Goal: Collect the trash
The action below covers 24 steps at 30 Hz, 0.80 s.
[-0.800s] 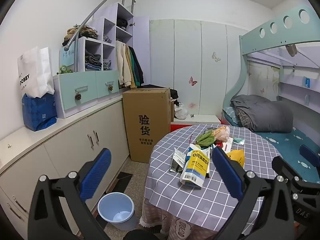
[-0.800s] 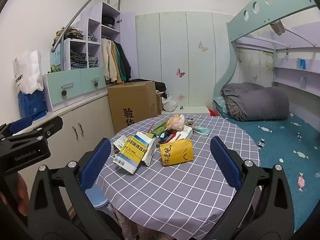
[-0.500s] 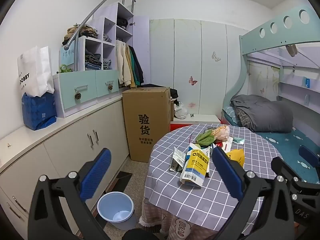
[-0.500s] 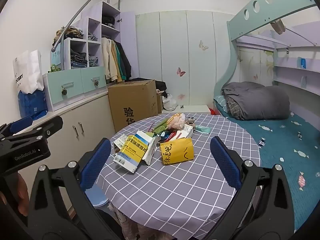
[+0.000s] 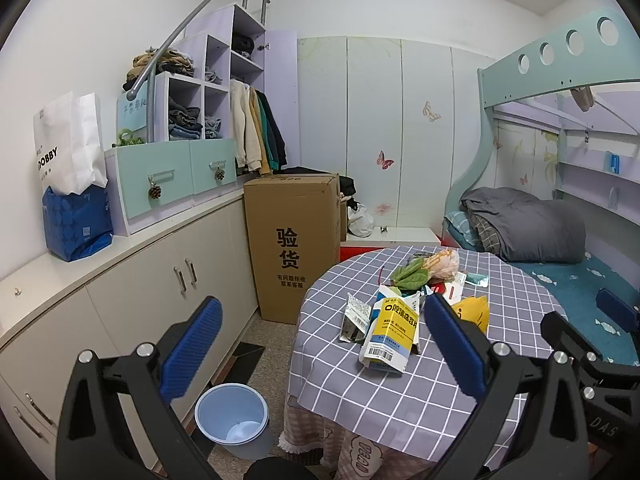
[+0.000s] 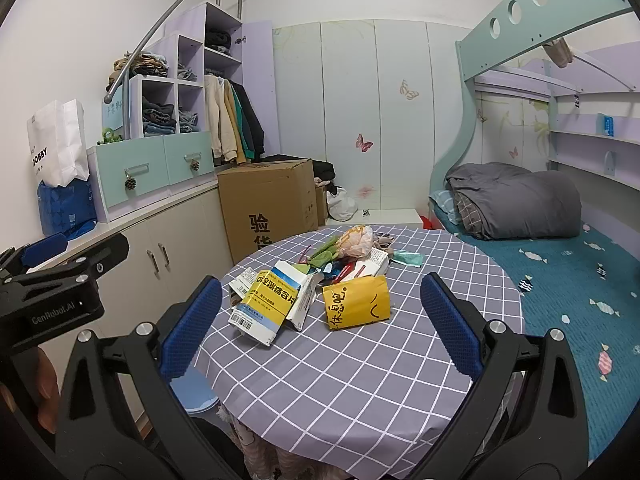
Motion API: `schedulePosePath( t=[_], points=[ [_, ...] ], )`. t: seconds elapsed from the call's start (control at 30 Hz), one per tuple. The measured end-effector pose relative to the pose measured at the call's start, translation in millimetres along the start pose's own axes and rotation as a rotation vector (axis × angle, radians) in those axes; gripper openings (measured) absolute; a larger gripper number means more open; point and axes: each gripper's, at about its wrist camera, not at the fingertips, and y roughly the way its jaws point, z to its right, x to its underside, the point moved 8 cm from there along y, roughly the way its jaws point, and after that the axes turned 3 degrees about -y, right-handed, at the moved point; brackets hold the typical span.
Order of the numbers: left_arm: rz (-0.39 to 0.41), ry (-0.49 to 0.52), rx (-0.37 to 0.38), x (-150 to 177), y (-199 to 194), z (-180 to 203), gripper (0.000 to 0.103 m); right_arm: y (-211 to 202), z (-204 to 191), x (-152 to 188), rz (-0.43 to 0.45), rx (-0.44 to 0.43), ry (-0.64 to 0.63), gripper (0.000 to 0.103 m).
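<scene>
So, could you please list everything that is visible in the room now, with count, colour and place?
table: one, grey checked cloth, centre
flat box: one, yellow and white, on table, left of pile
paper bag: one, yellow, on table beside the box
toy flower: one, orange with green leaves, back of pile
face mask: one, teal, behind pile
bin: one, light blue, floor left of table
cardboard box: one, brown, floor by cabinets
shopping bag: one, white, on counter
blue bag: one, under the white bag
blanket: one, grey, on bed
left claw: open, empty
right claw: open, empty
</scene>
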Motion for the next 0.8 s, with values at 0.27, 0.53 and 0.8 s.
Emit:
schedulePosePath(
  t=[0.27, 0.53, 0.8],
  points=[
    [-0.001, 0.000, 0.000, 4.0, 2.1, 3.0, 0.099, 0.0, 1.1, 1.2, -0.001, -0.001, 0.000, 0.097],
    [-0.002, 0.001, -0.001, 3.3, 3.0, 1.2, 0.099, 2.9, -2.2, 2.3, -0.002, -0.003, 0.000, 0.097],
    [-0.002, 0.002, 0.000, 3.6, 3.2, 1.6, 0.099, 3.0, -1.4, 1.7, -0.003, -0.003, 0.000, 0.097]
  ],
)
